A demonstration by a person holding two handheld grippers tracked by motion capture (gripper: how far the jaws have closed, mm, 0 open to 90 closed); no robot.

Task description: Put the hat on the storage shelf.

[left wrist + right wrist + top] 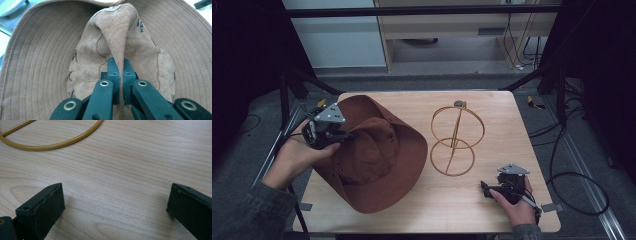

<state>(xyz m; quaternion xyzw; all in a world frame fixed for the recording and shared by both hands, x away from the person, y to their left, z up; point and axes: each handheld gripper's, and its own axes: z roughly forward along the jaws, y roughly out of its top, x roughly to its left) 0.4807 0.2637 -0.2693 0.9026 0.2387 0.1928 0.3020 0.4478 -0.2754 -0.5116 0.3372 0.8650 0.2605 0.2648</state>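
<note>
Overhead, the brown hat [372, 160] lay tilted over the left half of the wooden table [492, 210], its brim spread toward the near edge and its crown turned toward the left gripper [343, 135], held in the person's left hand [299, 155]. From there the grip itself was hard to read. The left gripper view settled it: jaws pressed together on a raised fold of suede at the crown [117, 40], with the stitched brim [37, 62] ringing the fold on all sides.

Right of the hat, apart from it, stood a gold wire stand [456, 140] of two hoops on a stem. The right gripper [486, 189] sat near the table's near-right corner in the right hand [517, 205]. Its own view showed jaws spread wide over bare wood, nothing between them, and an arc of the stand's lower hoop [62, 141] beyond.
</note>
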